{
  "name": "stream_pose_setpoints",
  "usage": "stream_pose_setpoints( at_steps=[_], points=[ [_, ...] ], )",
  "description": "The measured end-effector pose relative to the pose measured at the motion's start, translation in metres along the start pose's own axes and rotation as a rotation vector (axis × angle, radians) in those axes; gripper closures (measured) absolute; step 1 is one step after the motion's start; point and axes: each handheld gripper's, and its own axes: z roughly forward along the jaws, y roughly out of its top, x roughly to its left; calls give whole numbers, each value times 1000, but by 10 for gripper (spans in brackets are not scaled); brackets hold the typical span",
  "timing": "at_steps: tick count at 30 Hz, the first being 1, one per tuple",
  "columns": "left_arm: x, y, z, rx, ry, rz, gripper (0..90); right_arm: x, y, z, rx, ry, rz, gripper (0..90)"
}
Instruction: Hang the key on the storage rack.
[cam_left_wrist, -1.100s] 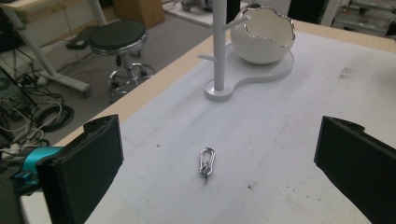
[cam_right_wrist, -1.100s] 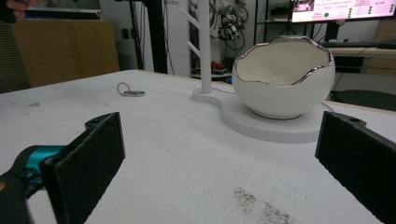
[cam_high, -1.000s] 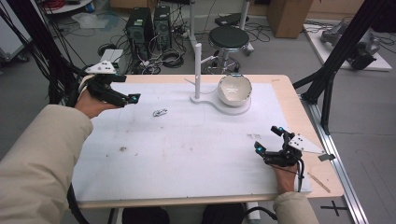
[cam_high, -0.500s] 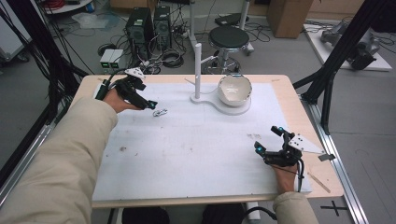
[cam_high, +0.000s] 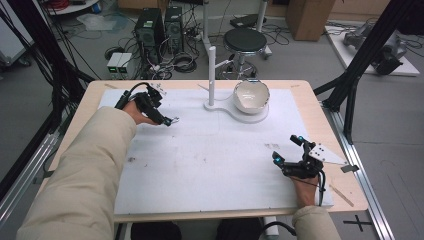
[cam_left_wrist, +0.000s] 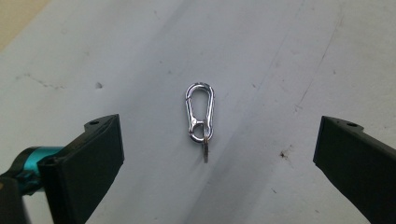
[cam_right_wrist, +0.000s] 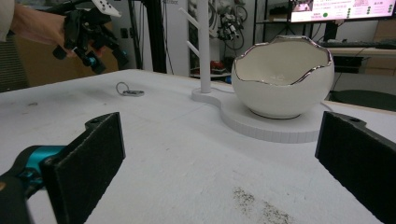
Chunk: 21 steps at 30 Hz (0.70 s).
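Silver carabiner clip (cam_left_wrist: 201, 112) with small ring lies flat on the white mat (cam_left_wrist: 280, 56), between the left hand-held gripper's (cam_left_wrist: 219, 158) spread jaws.

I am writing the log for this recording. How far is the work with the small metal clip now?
Done: the left gripper is over the silver snap clip with its ring, jaws open on both sides. In hand: nothing is gripped; the clip lies flat on the white mat. Left: closing, lifting, probably moving it to the white stand. The right gripper rests open.

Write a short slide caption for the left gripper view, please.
Open left gripper above a metal snap hook lying flat on the white mat.
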Motion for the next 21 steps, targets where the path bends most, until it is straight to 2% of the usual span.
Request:
stream_pose_setpoints(
  at_steps=[1, 3, 4, 6, 11, 15, 17, 21],
  points=[
    [0, -1, 4, 19, 4, 1, 31, 0, 0, 0, 0, 0, -1, 5],
    [0, -1, 5, 26, -1, 5, 45, 0, 0, 0, 0, 0, 0, 5],
    [-1, -2, 9, 42, -19, 7, 45, 0, 0, 0, 0, 0, 0, 5],
    [0, -2, 10, 48, -18, 12, 48, 0, 0, 0, -1, 1, 1, 5],
    [0, -3, 16, 75, -13, 19, 133, -1, 0, 0, -3, -1, 0, 5],
    [0, -4, 17, 82, -21, 22, 277, -1, 0, 0, -1, -4, 6, 5],
    [0, -4, 16, 89, -29, 37, 344, -1, 0, 0, -2, -4, 6, 5],
    [0, -4, 17, 96, -22, 41, 427, -1, 0, 0, -1, -2, 6, 5]
  ],
)
